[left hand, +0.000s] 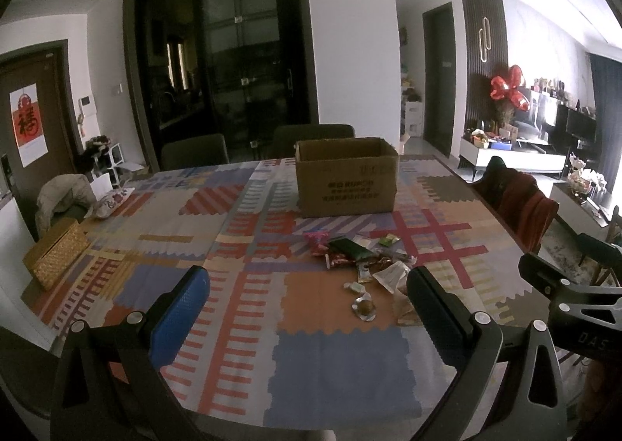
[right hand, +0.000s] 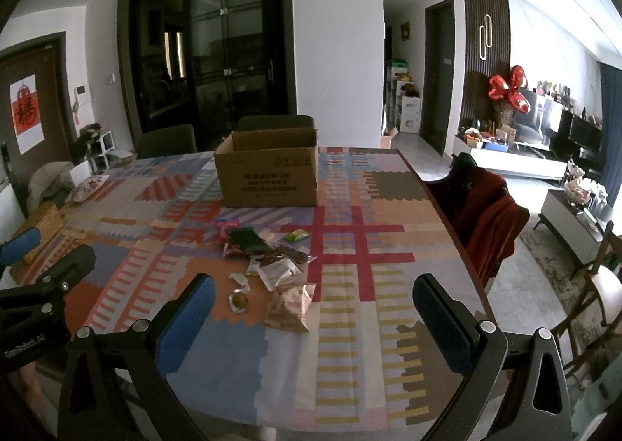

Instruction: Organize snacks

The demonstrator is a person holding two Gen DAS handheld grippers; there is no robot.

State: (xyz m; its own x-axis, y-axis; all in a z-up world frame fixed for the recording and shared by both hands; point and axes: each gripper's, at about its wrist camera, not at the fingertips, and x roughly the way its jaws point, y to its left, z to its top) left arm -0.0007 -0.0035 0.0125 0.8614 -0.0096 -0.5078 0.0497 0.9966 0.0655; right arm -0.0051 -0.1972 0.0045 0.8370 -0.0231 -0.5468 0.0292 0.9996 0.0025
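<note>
**me:** Snack pile (right hand: 268,266) is sitting loose in the middle of the table (right hand: 350,343), on the patchwork cloth, just in front of the open cardboard box (right hand: 268,176). It's a mess of small packets: a dark green one (right hand: 247,239), a pink one (right hand: 226,224), a little green one (right hand: 296,235) off to the side, a white sachet (right hand: 278,272), a crinkly tan bag (right hand: 289,307) nearest me, and something round and brown in clear wrap (right hand: 240,301). Several overlap, so I can't count them.

**other:** Where are the claws?

**me:** Both up in the air, short of the pile. Left claw (left hand: 311,316) is spread wide with nothing in it; same for the right claw (right hand: 315,320).

**other:** So what's the worry?

**me:** My guess is the overlap. Going for one packet in the heap could pinch two, or drag a neighbour across the cloth. The wrappers look thin and slippery, so a flat one may just slide away from the pads instead of lifting. The round one could roll if nudged. Also both claws are close together, so reaching in at once risks a bump. I'd start with the tan bag, since it's nearest and mostly clear of the heap.
</note>
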